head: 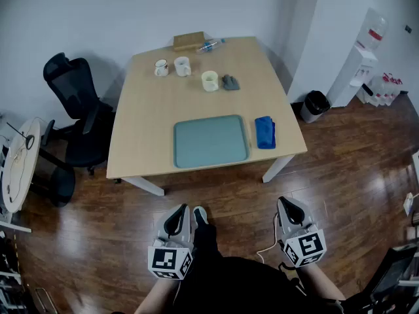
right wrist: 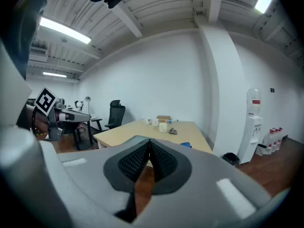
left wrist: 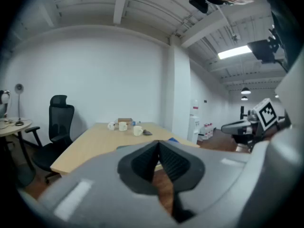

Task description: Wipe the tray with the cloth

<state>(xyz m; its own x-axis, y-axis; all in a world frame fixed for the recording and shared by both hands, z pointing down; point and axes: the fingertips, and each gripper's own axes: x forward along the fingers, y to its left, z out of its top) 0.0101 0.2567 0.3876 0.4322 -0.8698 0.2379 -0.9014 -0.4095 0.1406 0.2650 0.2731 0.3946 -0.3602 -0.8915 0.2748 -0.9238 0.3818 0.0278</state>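
1. Both jaws are clenched on nothing. In their own views, your left gripper (left wrist: pixel 158 145) and right gripper (right wrist: pixel 149 142) each show the pads pressed together, with only floor and table (head: pixel 147 113) beyond.
2. You stand well back from the table, and both grippers hang low by your body, well apart from everything on it.
3. The tray (head: pixel 210 140) lies flat near the table's near edge. The folded cloth (head: pixel 265 132) lies on the wood just beside the tray's right rim, not on the tray.
4. The step in hand looks like the approach, so walk up until both things are in easy reach.
5. Take the cloth with the right gripper, since it lies on that side. Spread the jaws before you come down.
6. Bite near the cloth's middle and through all its folds, so that no loose corner trails.
7. The tray may well slide on smooth wood, so consider steadying its left rim with the left gripper.
8. The mugs (head: pixel 209 80) stand well apart at the far end and should not get in your way.
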